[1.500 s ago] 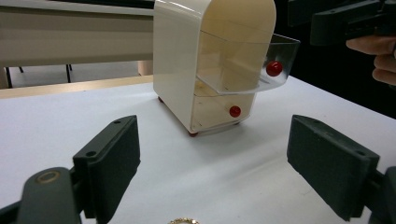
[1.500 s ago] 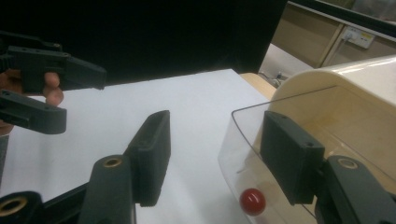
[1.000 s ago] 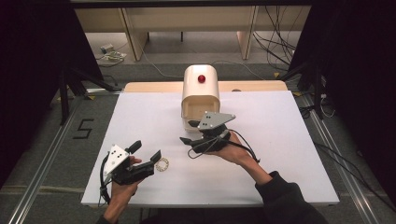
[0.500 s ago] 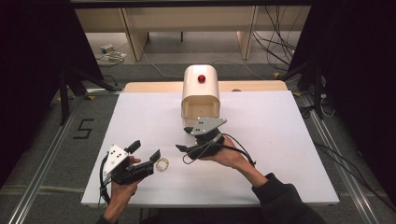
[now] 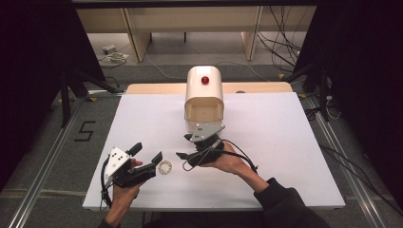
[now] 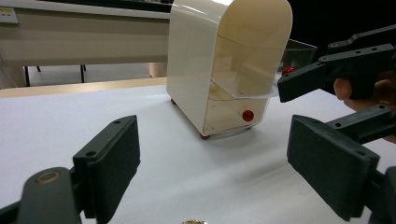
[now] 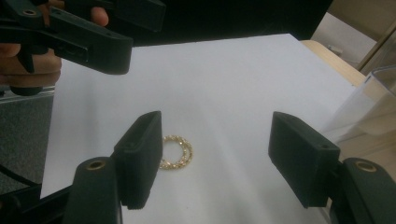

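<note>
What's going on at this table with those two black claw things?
A person sits at a white table with a two-jaw gripper in each hand. The right gripper is open and aimed at a small gold bracelet lying flat on the table, not yet touching it. The left gripper, also open and empty, waits just beside the bracelet. Behind them stands a cream drawer box with red knobs and its clear upper drawer pulled out.

Small gold beaded ring (image 5: 165, 167) lying flat on the white worktop (image 5: 285, 142)

It lies between the left tongs (image 5: 148, 153) and the right tongs (image 5: 184, 147), untouched, just beyond the right tongs' spread jaws.
</note>
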